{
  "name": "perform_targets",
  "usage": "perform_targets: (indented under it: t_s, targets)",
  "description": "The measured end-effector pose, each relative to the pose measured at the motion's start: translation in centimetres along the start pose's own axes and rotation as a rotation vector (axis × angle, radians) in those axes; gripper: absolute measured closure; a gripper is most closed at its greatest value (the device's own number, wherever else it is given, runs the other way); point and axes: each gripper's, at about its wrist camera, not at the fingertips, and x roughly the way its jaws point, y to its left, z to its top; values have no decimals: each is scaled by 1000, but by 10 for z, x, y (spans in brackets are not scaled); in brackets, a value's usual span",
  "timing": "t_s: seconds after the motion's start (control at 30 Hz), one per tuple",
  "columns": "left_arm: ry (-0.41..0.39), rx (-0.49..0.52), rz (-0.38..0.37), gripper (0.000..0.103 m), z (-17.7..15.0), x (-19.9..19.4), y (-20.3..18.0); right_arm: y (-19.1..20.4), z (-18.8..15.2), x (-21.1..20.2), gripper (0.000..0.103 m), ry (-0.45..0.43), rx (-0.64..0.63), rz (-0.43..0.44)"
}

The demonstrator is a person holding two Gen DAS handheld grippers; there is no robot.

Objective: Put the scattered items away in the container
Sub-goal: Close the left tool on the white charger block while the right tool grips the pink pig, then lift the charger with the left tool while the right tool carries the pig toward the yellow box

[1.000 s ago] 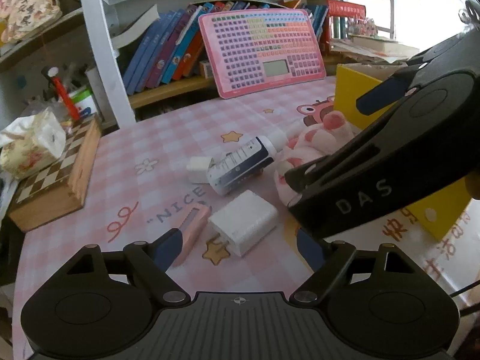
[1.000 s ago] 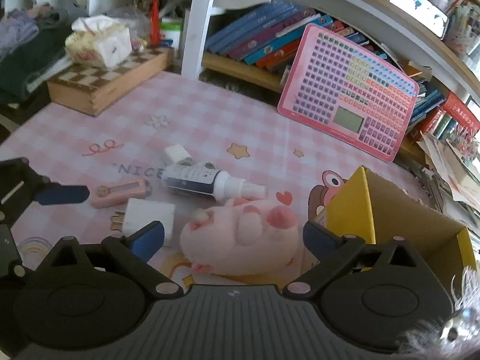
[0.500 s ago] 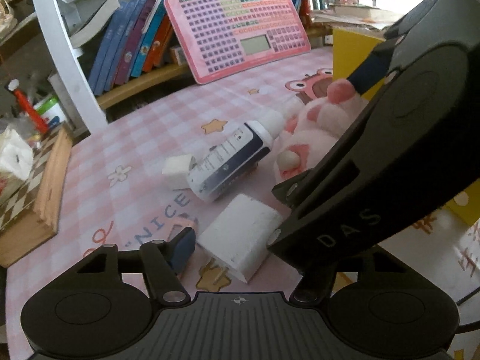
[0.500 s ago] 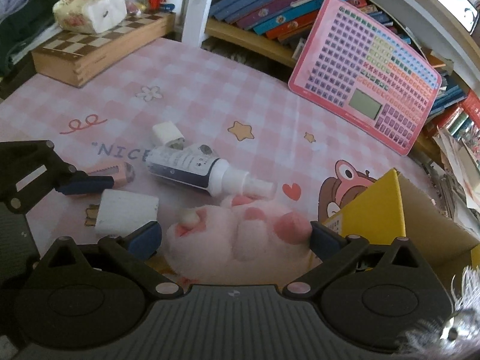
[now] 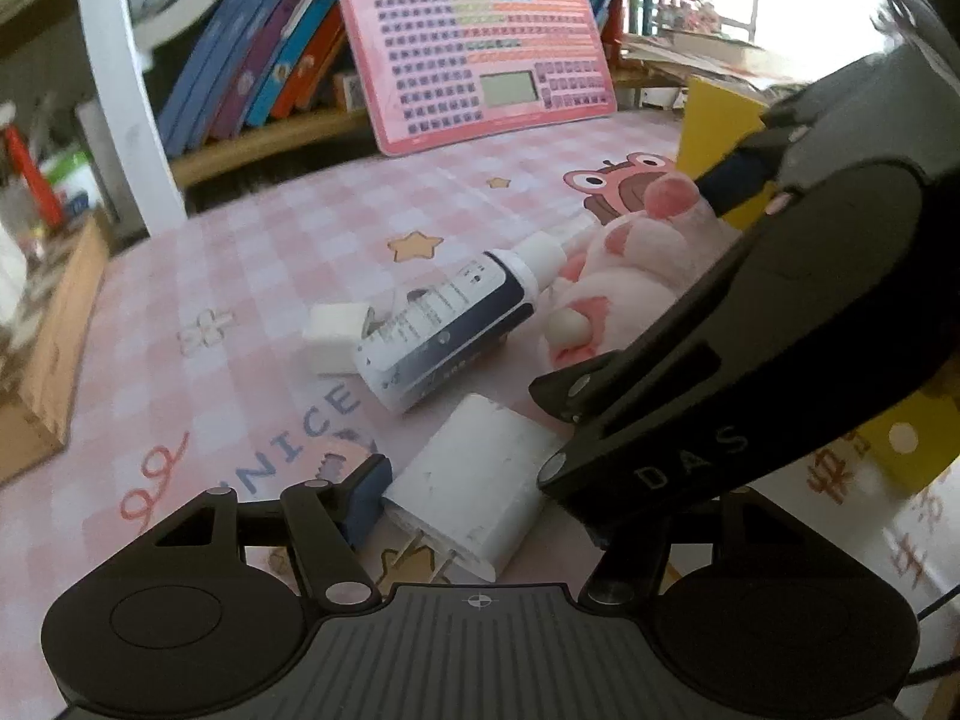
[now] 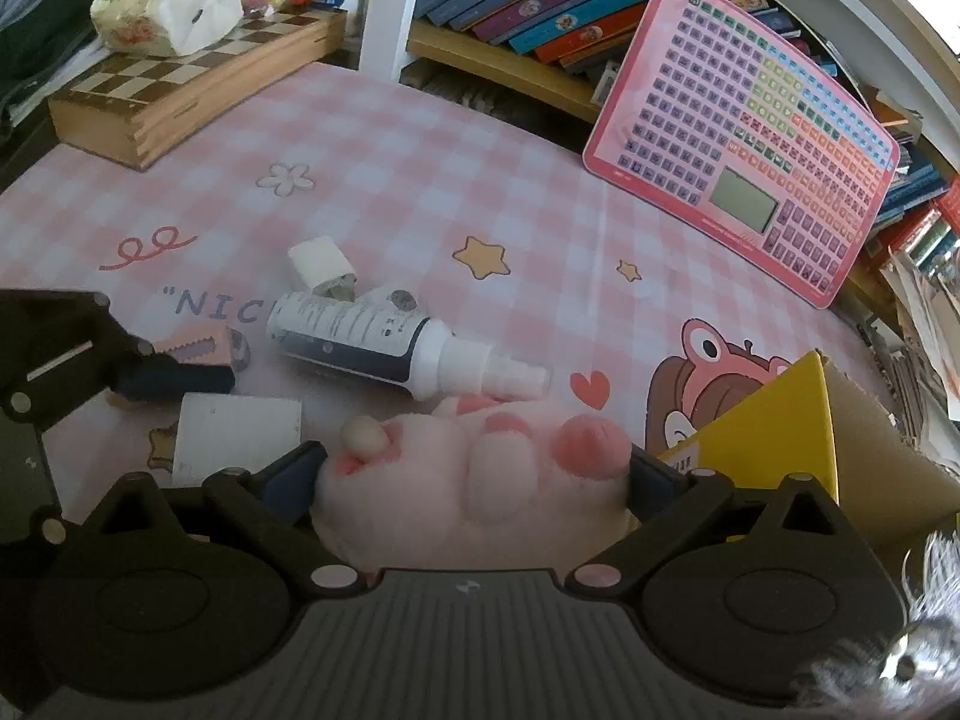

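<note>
A white charger block lies between the open jaws of my left gripper; its right finger is hidden behind the right gripper's body. A pink plush paw lies between the open fingers of my right gripper, which touch or nearly touch its sides. The paw also shows in the left wrist view. A white and navy spray bottle, a small white cap and a pink comb-like item lie on the pink checked mat. The yellow cardboard box stands at right.
A pink keyboard toy leans against a bookshelf at the back. A wooden chessboard box with a tissue pack sits at the back left. A white shelf post stands behind the mat.
Both grippers have moved forward and down: the left now straddles the charger block, the right straddles the plush paw. The objects have not moved.
</note>
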Motion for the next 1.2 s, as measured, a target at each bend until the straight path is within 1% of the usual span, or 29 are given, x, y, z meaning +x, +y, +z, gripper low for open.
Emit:
perform_targets:
  t_s: [0.03, 0.07, 0.2, 0.37, 0.43, 0.57, 0.73, 0.83, 1.0, 1.2]
  targets:
    - [-18, -8, -14, 39, 0, 0, 0, 0, 0, 0, 3, -2, -6, -1]
    - [-19, -6, -14, 39, 0, 0, 0, 1, 1, 1, 3, -4, -14, -1]
    - [-6, -11, -14, 41, 0, -3, -2, 2, 1, -2, 9, -13, -27, 0]
    - [-11, -19, -7, 41, -11, -23, -8, 0, -5, -13, 12, -24, 8, 47]
    - [-20, -47, 3, 41, -16, -36, -7, 0, -9, -19, 13, -26, 29, 75]
    - [-11, -125, 18, 41, -30, -56, -1, 0, -21, -33, 13, -31, 64, 128]
    - [-15, -173, 33, 41, -49, -77, 0, 5, -33, -50, 14, -38, 83, 163]
    - [-27, -193, 44, 41, -56, -88, -2, 6, -38, -61, 14, -58, 91, 167]
    - [-43, -220, 51, 41, -64, -107, -4, 5, -46, -85, 14, -118, 106, 161]
    - [-51, -223, 57, 41, -74, -123, -10, 6, -58, -101, 14, -125, 127, 163]
